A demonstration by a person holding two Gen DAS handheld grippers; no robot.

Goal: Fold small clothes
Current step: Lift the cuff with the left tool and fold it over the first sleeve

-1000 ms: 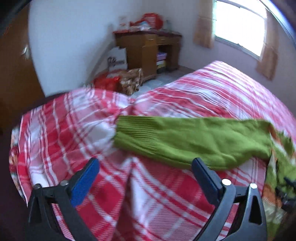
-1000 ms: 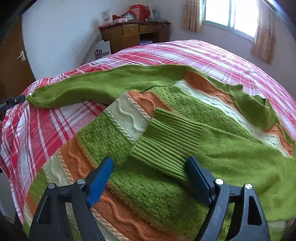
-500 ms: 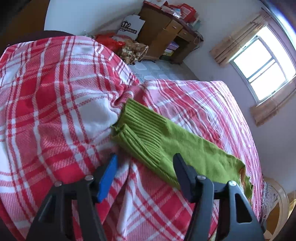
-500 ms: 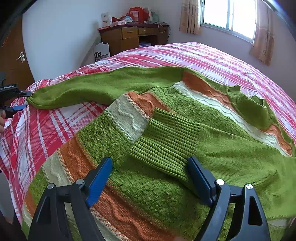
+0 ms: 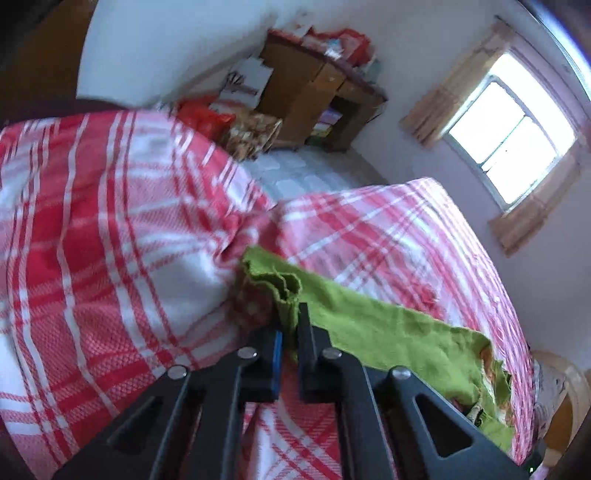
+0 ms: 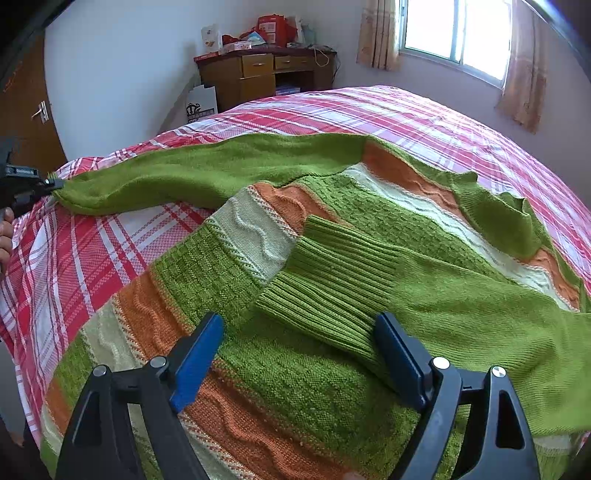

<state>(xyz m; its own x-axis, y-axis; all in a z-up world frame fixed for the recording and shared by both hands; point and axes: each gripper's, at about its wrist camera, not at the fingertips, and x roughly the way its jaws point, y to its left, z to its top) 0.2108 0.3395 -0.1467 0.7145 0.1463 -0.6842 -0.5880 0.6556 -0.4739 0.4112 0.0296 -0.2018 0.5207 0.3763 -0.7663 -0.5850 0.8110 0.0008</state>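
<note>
A green, orange and cream striped sweater (image 6: 332, 266) is lying spread across the bed (image 6: 424, 114), whose red and white checked cover is showing around it. Its body is taking up the near part of the bed in the right wrist view, with the neckline (image 6: 513, 210) lying toward the right edge.

The left gripper (image 5: 290, 328) is pinching the ribbed cuff of the outstretched sleeve (image 5: 369, 325), its jaws pressed together on the green knit, and the cuff is bunching up just above the fingertips. In the right wrist view the same gripper (image 6: 48, 182) is showing at the far left edge of the bed, gripping the tip of that sleeve (image 6: 207, 173), which is running from there along the far side of the sweater to the shoulder. The left hand (image 6: 5, 236) holding it is partly showing at the frame's edge.

The right gripper (image 6: 299, 354) is hovering low over the sweater's body near the front edge of the bed, its jaws spread wide and holding nothing. The other sleeve (image 6: 369, 284) is lying folded across the chest, and its ribbed cuff is sitting between the two blue fingers (image 6: 195, 354), though whether they are touching the knit cannot be told.

Beyond the far edge of the bed a wooden desk (image 6: 266, 74) is standing against the wall, with red boxes (image 6: 271, 26) on top, and a curtained window (image 6: 454, 33) is letting in daylight at the right.
</note>
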